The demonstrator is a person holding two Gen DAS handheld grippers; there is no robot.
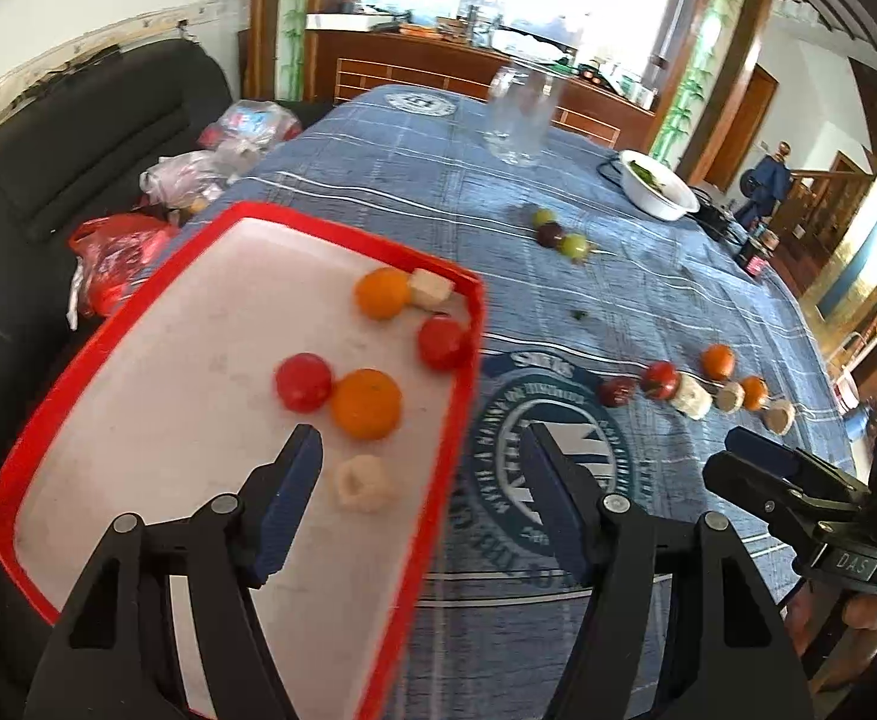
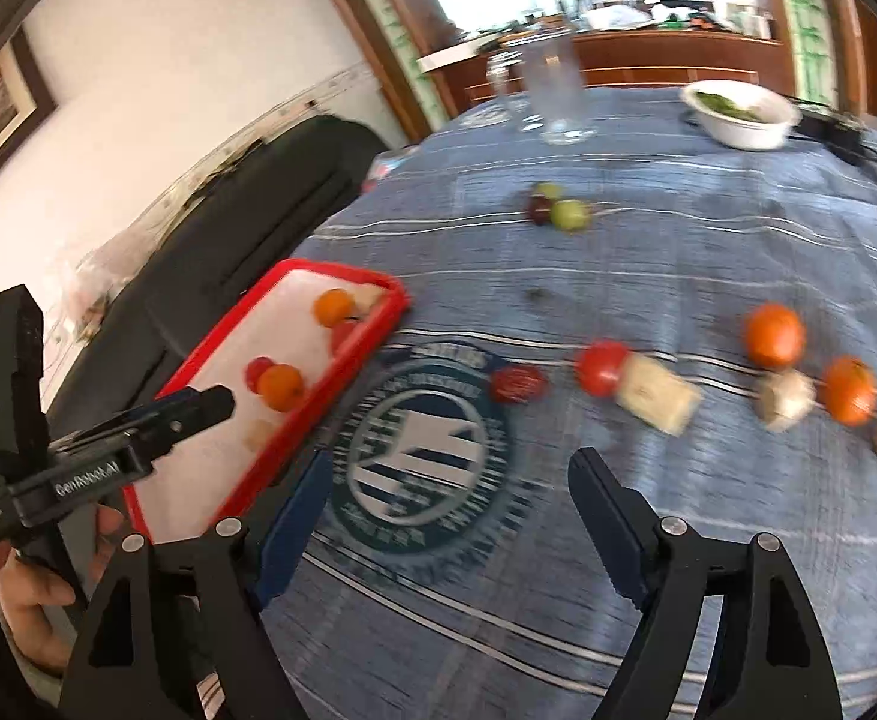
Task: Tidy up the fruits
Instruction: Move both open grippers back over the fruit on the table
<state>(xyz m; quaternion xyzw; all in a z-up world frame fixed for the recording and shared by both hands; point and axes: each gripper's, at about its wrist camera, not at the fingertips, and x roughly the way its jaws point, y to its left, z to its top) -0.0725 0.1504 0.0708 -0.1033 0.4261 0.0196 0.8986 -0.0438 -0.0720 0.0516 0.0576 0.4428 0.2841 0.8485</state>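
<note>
A red-rimmed white tray lies on the blue tablecloth at the left and holds oranges, red tomatoes and pale banana pieces. My left gripper is open and empty, straddling the tray's right rim. Loose fruit lies in a row on the cloth: a tomato, banana pieces, oranges and a dark red fruit. Grapes lie farther back. My right gripper is open and empty, above the cloth's round logo, short of the row.
A clear glass and a white bowl of greens stand at the far side of the table. A black sofa with plastic bags borders the table's left edge. A dark can stands at the right.
</note>
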